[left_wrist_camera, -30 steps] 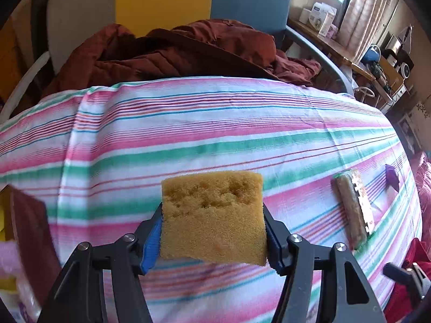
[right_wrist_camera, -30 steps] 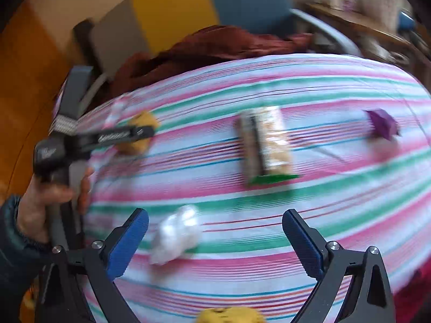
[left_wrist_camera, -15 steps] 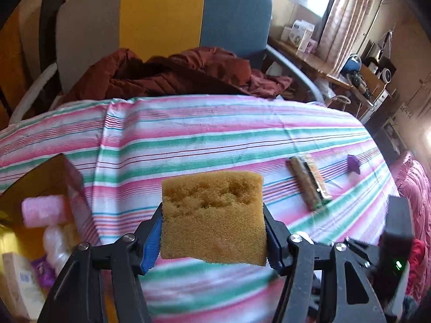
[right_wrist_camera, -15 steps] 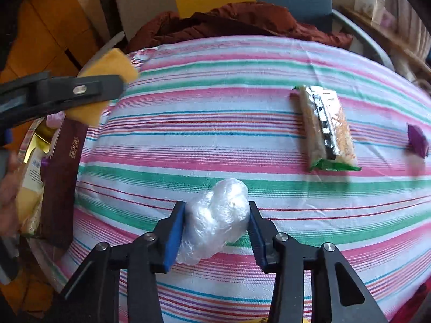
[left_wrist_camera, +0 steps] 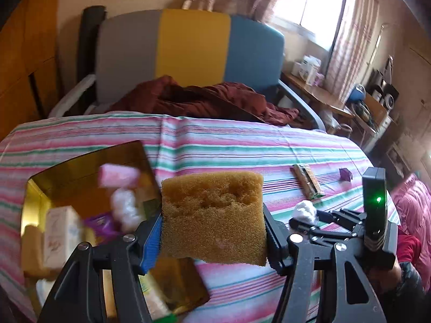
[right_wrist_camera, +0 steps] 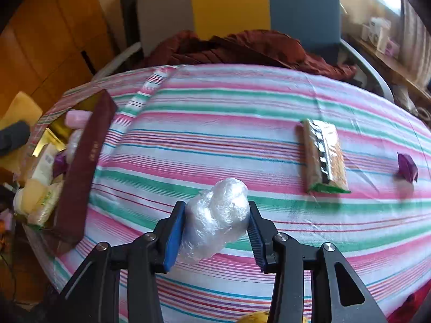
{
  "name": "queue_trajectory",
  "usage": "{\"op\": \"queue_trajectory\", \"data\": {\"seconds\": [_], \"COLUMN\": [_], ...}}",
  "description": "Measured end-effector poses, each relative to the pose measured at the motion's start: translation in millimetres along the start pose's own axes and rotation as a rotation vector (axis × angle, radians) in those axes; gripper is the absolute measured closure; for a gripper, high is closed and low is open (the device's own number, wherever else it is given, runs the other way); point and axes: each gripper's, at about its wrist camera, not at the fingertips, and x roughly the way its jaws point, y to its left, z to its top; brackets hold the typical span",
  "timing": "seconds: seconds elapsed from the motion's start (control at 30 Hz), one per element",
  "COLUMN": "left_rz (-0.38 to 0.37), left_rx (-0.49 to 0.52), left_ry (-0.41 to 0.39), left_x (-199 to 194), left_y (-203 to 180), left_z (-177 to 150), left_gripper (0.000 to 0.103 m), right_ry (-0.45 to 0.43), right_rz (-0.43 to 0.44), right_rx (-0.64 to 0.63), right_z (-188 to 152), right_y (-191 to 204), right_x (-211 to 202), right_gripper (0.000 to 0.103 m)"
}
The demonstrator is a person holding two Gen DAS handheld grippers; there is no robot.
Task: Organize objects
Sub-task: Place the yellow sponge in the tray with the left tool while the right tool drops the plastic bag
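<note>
Left tongs (left_wrist_camera: pixel 212 238) clamping sponge (left_wrist_camera: pixel 212 215), above box (left_wrist_camera: pixel 80 167)

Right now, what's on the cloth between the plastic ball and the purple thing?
The snack bar lies between the plastic ball and the purple thing, in the right wrist view.

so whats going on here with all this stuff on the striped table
A person is tidying loose items into a gold-lined box at the table's left edge. The left tool holds a yellow sponge up near the box, and the right tool is clamped on a wad of clear plastic wrap. A snack bar and a purple wrapper lie on the striped cloth.
</note>
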Motion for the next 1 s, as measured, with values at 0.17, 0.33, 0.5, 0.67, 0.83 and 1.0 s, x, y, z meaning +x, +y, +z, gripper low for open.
{"op": "queue_trajectory", "data": {"seconds": [0.17,0.33,0.5,0.67,0.83,1.0], "left_rz": [0.075,0.157,0.197,0.213,0.216,0.212], "left_rx": [-0.016,-0.047,-0.097,-0.131,-0.155,-0.184], "left_ry": [-0.034,-0.067,-0.081,-0.093,-0.101,-0.107], "left_x": [-26,-50,-64,-74,-80,-87], "left_y": [28,60,87,106,115,129], "left_z": [-21,-40,-55,-66,-73,-79], "left_gripper": [0.039,0.039,0.039,0.039,0.039,0.039], "right_ry": [-0.018,-0.034,-0.059,-0.089,-0.100,-0.097], "right_rz": [0.009,0.031,0.084,0.142,0.181,0.204], "right_rx": [-0.064,-0.114,-0.152,-0.204,-0.240,-0.274], "right_z": [-1,-1,-1,0,7,13], "right_y": [24,54,96,141,176,201], "right_x": [-9,-18,-27,-38,-42,-38], "right_gripper": [0.058,0.058,0.058,0.058,0.058,0.058]}}
